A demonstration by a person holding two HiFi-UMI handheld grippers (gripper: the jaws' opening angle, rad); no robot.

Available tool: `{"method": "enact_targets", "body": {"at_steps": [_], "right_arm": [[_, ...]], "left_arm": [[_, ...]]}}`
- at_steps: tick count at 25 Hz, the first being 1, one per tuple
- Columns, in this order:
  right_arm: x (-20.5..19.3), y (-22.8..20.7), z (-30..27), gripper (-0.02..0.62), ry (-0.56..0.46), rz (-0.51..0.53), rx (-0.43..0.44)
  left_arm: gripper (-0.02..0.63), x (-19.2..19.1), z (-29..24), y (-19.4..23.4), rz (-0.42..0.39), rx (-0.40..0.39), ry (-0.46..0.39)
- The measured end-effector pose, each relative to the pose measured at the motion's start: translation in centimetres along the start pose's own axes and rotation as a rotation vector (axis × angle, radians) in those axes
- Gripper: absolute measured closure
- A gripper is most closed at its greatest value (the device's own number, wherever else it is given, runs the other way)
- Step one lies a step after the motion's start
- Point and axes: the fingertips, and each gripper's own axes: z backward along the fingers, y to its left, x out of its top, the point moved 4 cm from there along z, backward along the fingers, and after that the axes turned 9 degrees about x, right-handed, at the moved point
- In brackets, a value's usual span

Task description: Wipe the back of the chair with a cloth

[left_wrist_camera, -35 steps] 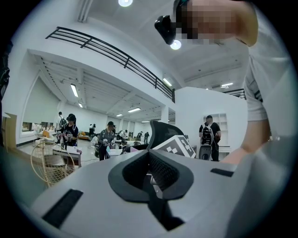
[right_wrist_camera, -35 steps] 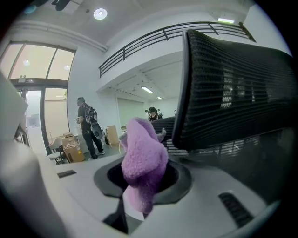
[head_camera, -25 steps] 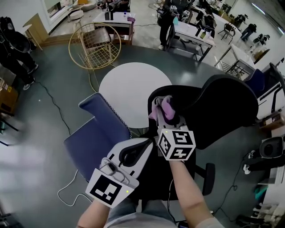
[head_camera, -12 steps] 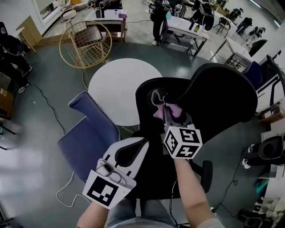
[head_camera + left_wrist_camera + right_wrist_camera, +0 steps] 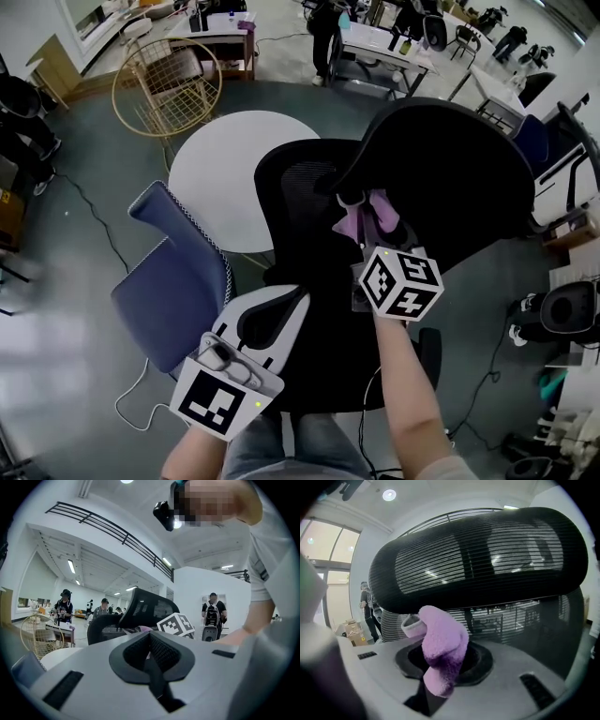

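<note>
Where the left gripper (image 5: 274,317) hangs low near the person's lap, its jaws are pressed together on nothing. Ahead, the right gripper (image 5: 444,663) clamps a fluffy lilac cloth (image 5: 442,641), bunched and drooping over its jaws, right against the black mesh chair back (image 5: 298,199) just beneath the headrest (image 5: 448,159). A blue chair (image 5: 171,281) stands close on the left, with a round white table (image 5: 217,167) beyond.

Bunched lilac cloth (image 5: 360,223), at black mesh chair back (image 5: 298,199)
</note>
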Motion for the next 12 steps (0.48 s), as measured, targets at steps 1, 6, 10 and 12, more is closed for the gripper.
{"method": "enact_targets", "body": {"at_steps": [1, 6, 10, 12], "right_arm": [[0.1, -0.5, 0.2, 0.488, -0.002, -0.004, -0.005], [0.0, -2.9, 1.4, 0.488, -0.006, 0.002, -0.029], [0.0, -4.9, 2.5, 0.488, -0.009, 0.003, -0.048], [0.0, -5.9, 3.1, 0.488, -0.008, 0.008, -0.059]], "left_arm": [[0.594, 0.0, -0.1, -0.3, -0.001, 0.001, -0.001], [0.594, -0.4, -0.7, -1.7, -0.008, 0.018, -0.010], [0.594, -0.7, -1.1, -2.8, -0.003, 0.035, -0.017], [0.594, -0.8, -1.4, -3.4, 0.004, 0.040, -0.018]]}}
